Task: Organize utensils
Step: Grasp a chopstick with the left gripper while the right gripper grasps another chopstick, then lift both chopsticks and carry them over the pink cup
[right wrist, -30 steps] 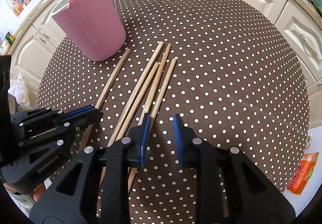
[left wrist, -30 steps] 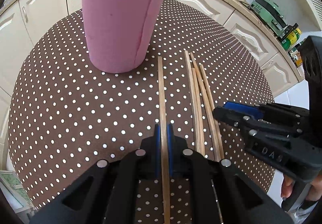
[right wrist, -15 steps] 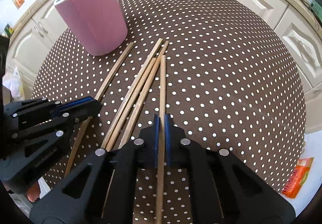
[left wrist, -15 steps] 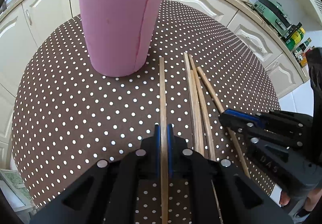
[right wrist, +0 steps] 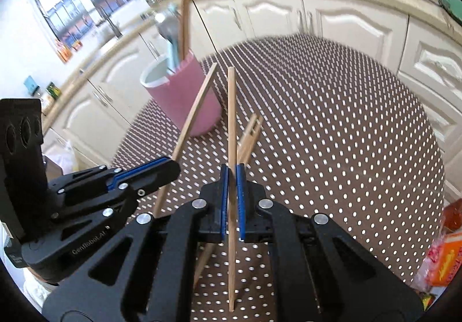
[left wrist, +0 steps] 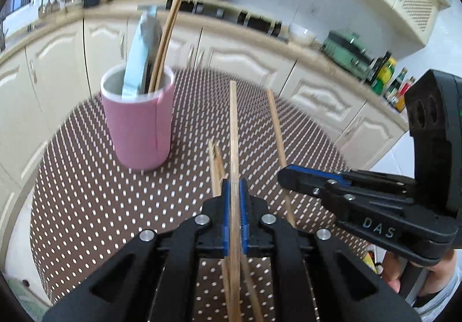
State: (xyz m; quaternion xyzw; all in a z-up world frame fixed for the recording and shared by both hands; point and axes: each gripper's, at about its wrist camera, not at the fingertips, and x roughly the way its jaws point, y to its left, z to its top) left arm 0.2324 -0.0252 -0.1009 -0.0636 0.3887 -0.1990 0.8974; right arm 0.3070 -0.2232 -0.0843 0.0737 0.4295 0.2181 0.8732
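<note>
Left gripper [left wrist: 236, 200] clamps 1 chopstick [left wrist: 234, 131]; right gripper [right wrist: 232, 192] clamps another [right wrist: 231, 119], both raised above the table [right wrist: 346, 119] near the cup [left wrist: 138, 131].

Bright daylight from the window [right wrist: 72, 1]; motion blur, fisheye-warped edges.

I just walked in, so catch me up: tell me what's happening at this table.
A person is sorting chopsticks with two handheld grippers. The left gripper is shut on one chopstick, and the right gripper is shut on another chopstick, both raised off the dotted table. Loose chopsticks lie on it. The pink holder already has utensils standing in it.
</note>
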